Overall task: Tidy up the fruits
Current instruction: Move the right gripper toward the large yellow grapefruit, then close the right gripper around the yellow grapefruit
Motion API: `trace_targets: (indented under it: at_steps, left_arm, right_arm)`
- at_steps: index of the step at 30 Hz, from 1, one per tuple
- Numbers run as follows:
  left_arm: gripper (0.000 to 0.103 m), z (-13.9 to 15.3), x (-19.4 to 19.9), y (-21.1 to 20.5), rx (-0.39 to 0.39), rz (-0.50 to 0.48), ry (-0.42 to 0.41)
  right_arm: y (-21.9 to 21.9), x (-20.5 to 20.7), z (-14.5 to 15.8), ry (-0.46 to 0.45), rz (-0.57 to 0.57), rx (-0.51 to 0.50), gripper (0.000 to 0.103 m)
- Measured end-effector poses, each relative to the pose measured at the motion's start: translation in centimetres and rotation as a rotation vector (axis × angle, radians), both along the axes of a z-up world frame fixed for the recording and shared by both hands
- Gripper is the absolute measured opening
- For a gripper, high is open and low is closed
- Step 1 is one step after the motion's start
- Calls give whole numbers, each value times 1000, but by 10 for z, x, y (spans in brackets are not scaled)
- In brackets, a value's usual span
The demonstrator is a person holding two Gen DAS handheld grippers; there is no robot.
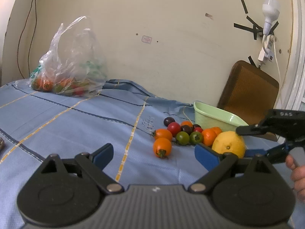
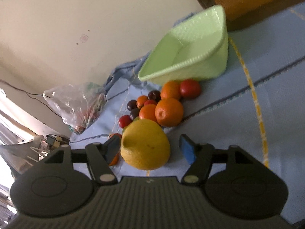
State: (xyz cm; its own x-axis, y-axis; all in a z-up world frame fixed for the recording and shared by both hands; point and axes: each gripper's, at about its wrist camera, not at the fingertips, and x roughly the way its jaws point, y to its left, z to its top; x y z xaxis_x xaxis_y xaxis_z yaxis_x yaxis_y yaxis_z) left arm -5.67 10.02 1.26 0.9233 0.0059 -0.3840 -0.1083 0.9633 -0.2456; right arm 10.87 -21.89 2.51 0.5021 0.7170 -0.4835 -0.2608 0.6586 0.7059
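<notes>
A blue checked tablecloth (image 1: 76, 118) covers the table. A pale green basket (image 2: 190, 57) sits at its far side, tilted in the right wrist view. Just in front lies a heap of small tomatoes and oranges (image 2: 162, 105). A yellow lemon (image 2: 145, 145) rests nearest, between the spread fingers of the right gripper (image 2: 150, 149); one pad looks to touch it, the other stands clear. The left gripper (image 1: 154, 155) is wide apart and holds nothing.

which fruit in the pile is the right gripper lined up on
The big yellow lemon, the largest fruit and the only yellow one. It sits between the open fingers of the right gripper, at the near edge of the pile of small tomatoes and oranges.
</notes>
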Motion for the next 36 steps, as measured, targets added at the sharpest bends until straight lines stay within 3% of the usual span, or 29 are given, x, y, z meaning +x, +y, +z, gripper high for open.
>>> trace_targets:
  at_steps: [5, 10, 13, 16, 20, 23, 25, 27, 32, 36]
  left_arm:
    - [93, 1, 0, 3, -24, -50, -5]
    - [88, 12, 5, -2, -69, -190, -30]
    - [88, 24, 19, -18, -83, -306, -34]
    - [87, 27, 41, -40, -85, -398, 1]
    - [87, 23, 75, -62, -73, -457, 60]
    - [80, 15, 96, -72, -90, -491, 128]
    - [64, 6, 107, -77, -86, -494, 182]
    - [59, -2, 113, -77, -134, -510, 210]
    - [59, 22, 104, -84, -81, -501, 146]
    - [59, 50, 137, -95, -48, -511, 96]
  right_arm:
    - [-5, -21, 19, -224, 18, -119, 70]
    - [6, -58, 23, -524, 137, -415, 74]
    - [16, -68, 9, -611, 224, -546, 74]
    - [25, -64, -1, -638, 254, -611, 74]
    - [31, -50, -5, -640, 254, -618, 74]
    - [37, -41, -9, -651, 275, -637, 75]
    - [40, -41, -11, -675, 288, -642, 75]
    - [45, -40, -15, -692, 293, -647, 69]
    - [34, -46, 2, -699, 239, -557, 67]
    - [27, -25, 24, -750, 156, -526, 68]
